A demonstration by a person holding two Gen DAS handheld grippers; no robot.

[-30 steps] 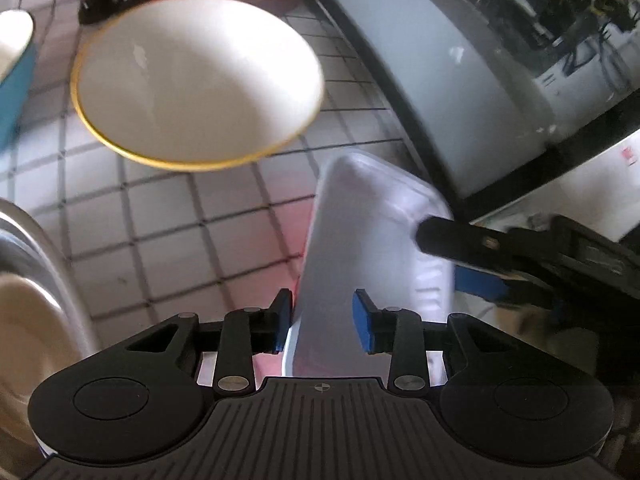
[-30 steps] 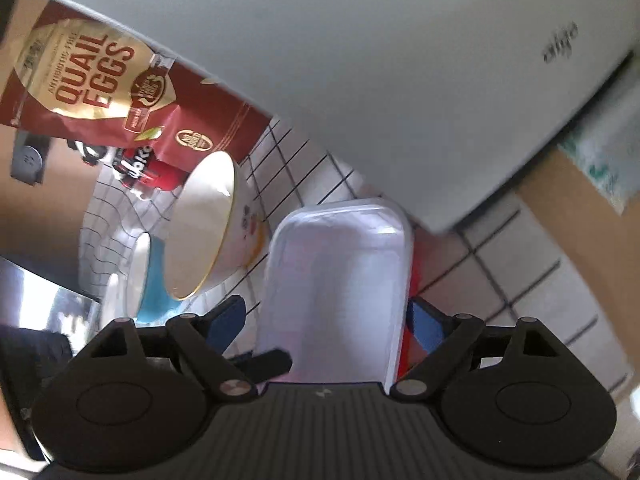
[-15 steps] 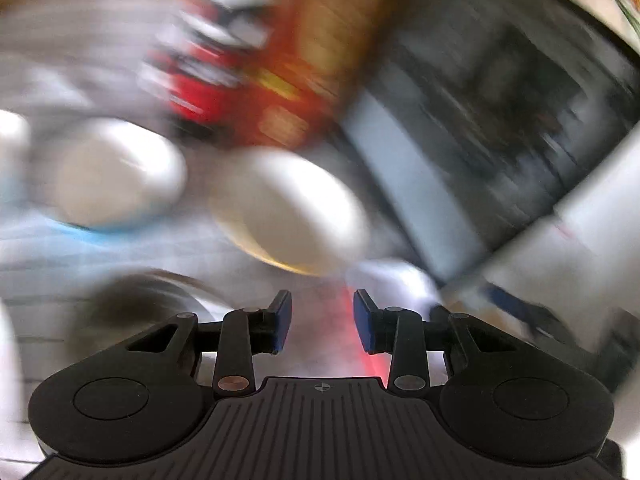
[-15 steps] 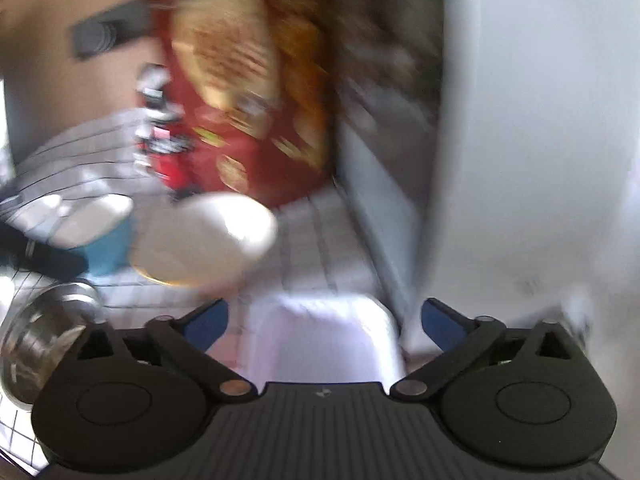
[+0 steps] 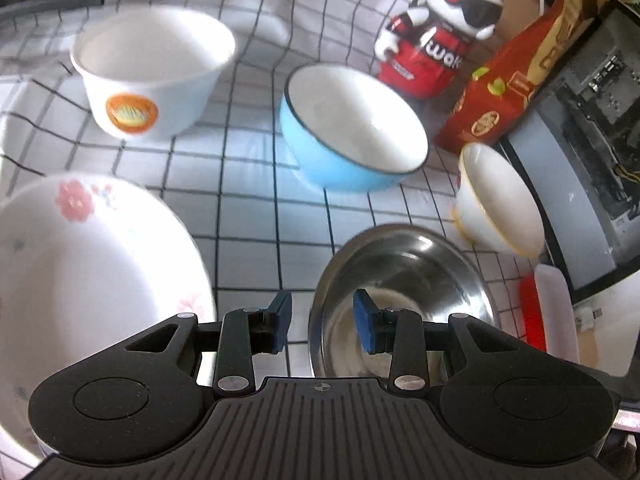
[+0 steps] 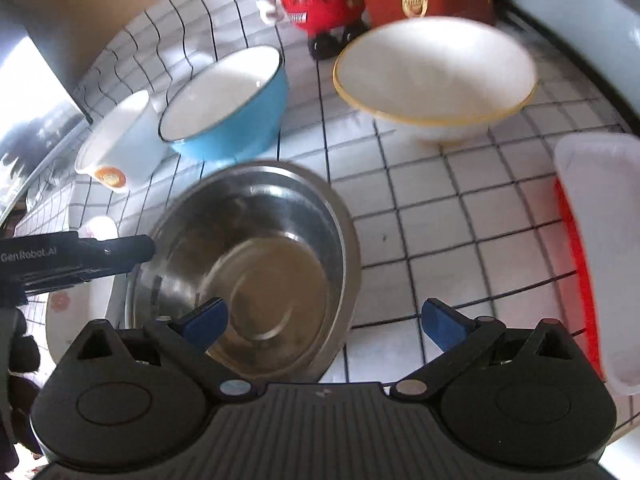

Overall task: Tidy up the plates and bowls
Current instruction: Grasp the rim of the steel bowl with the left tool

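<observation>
A: Counted on the checked surface [image 5: 248,184]: five bowls — flowered bowl [image 5: 92,276], steel bowl [image 6: 248,264], blue bowl [image 5: 352,136], gold-rimmed bowl [image 6: 436,76], white cup-bowl [image 5: 152,68]. All empty.

B: Left hand-held gripper [image 5: 322,322] half open, empty. Right hand-held gripper [image 6: 326,320] just opened fully, gripping nothing.

Wide-spread right hand-held gripper [image 6: 324,318] above steel bowl [image 6: 248,256] on checked cloth [image 6: 432,216]
</observation>
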